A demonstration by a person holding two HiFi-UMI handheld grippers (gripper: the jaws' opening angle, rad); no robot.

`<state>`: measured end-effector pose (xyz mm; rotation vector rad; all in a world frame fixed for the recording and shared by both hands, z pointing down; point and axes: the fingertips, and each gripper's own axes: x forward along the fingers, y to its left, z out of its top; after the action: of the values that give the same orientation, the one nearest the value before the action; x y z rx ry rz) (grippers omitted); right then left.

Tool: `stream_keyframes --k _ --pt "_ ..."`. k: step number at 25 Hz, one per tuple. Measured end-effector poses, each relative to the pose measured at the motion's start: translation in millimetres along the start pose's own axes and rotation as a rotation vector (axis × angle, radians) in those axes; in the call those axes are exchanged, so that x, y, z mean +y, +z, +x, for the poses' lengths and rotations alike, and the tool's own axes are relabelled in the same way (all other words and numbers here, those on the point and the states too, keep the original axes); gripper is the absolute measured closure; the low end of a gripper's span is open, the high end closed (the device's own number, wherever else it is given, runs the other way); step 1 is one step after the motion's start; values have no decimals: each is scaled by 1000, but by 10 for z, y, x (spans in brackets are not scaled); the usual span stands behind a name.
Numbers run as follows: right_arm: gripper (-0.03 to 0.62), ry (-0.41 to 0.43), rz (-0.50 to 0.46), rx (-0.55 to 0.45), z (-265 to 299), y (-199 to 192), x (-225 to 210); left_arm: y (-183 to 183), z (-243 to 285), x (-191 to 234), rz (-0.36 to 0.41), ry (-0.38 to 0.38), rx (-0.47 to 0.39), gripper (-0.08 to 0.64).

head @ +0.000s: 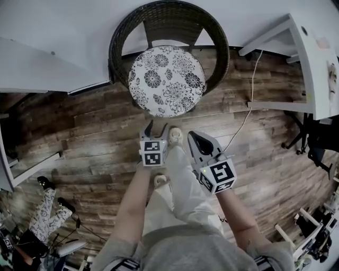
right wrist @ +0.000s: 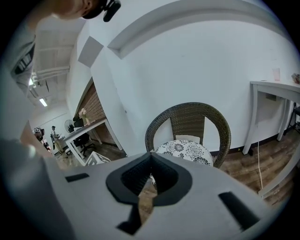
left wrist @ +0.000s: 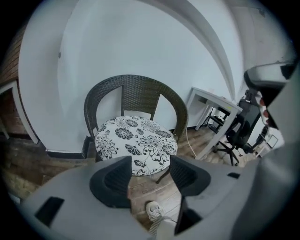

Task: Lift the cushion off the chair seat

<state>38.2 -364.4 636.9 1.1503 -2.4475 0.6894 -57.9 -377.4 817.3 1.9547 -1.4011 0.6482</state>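
I have not started the lift yet. The cushion [head: 167,80] with the black and white flowers lies flat on the seat of the chair [head: 169,15], and nothing touches it. My left gripper [head: 157,128] is in front of the chair, well apart from it, with its jaws wide apart and nothing between them. My right gripper [head: 194,137] is also in front of the chair, with its jaws closed together on nothing. I think I must reach the cushion, grab its edge and pull it up. I cannot see under the cushion, so I cannot tell if it is tied on.
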Motion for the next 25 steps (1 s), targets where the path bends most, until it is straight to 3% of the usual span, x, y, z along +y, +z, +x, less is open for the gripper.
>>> stream_keyframes --k 16,25 --pt "592 5 91 108 363 -747 -326 -553 920 517 -23 95 127 318" --pt "592 4 111 116 473 -831 -370 -682 1134 599 10 114 158 323"
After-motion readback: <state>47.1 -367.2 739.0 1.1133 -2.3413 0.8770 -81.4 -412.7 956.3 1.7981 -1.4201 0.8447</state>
